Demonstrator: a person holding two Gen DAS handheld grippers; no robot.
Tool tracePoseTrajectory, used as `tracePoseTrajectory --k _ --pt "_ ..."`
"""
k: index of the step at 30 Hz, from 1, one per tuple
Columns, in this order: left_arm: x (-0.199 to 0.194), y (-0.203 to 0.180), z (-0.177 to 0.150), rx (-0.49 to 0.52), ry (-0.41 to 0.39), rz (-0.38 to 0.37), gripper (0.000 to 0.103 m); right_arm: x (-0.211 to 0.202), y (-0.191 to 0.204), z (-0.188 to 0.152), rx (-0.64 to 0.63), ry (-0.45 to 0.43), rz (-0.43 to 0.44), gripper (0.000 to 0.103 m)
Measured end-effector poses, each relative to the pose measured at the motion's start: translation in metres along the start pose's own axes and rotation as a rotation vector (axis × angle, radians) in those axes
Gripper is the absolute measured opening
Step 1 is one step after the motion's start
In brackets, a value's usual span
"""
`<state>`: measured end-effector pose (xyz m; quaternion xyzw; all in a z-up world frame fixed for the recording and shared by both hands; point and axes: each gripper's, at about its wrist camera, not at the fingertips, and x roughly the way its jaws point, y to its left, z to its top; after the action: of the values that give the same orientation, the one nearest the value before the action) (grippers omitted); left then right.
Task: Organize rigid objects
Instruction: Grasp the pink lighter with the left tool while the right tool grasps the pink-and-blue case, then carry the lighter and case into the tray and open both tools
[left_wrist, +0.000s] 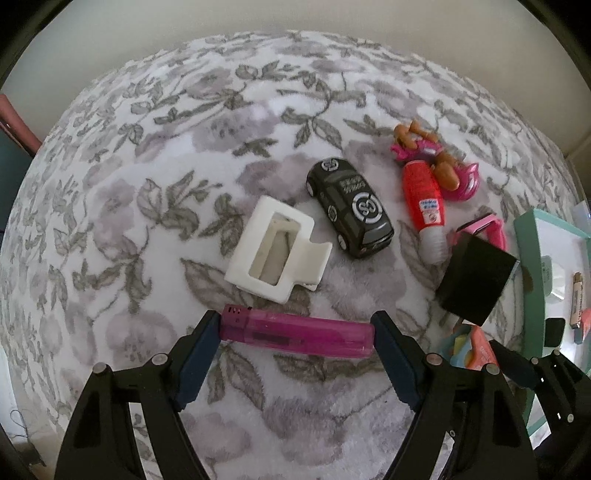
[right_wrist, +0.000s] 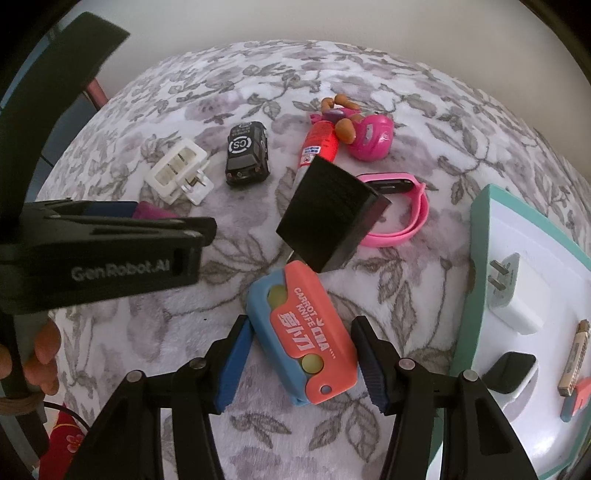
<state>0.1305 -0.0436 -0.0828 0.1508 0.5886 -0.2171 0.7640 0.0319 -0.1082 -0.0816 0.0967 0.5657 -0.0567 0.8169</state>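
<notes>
Left wrist, lighter (left_wrist: 295, 336) spanning claw (left_wrist: 295, 343) pads

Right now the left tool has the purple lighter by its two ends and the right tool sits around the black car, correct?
Not quite. The right tool sits around the orange and blue carrot knife, not the black car, as the right wrist view shows. The left tool does have the purple lighter by its ends.

Left gripper (left_wrist: 295, 338) points steeply downward, jaws clamped endwise on a lighter (left_wrist: 295, 338). Right gripper (right_wrist: 301, 354) points steeply downward, pads flanking a toy knife (right_wrist: 303, 339), contact unclear.
</notes>
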Motion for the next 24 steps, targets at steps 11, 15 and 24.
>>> tracePoseTrajectory --k 11,15,24 --pt "-0.040 -0.001 0.005 0.002 -0.093 0.030 0.083 -0.028 -0.009 -0.006 0.041 -0.044 0.007 0.050" --pt "-0.057 -0.006 0.002 0.008 -0.134 0.038 0.083 -0.039 -0.014 -0.006 0.068 -0.066 0.023 0.044" --pt "-0.067 -0.016 0.002 0.038 -0.162 0.059 0.083 -0.045 -0.021 -0.010 0.091 -0.067 0.043 0.040"
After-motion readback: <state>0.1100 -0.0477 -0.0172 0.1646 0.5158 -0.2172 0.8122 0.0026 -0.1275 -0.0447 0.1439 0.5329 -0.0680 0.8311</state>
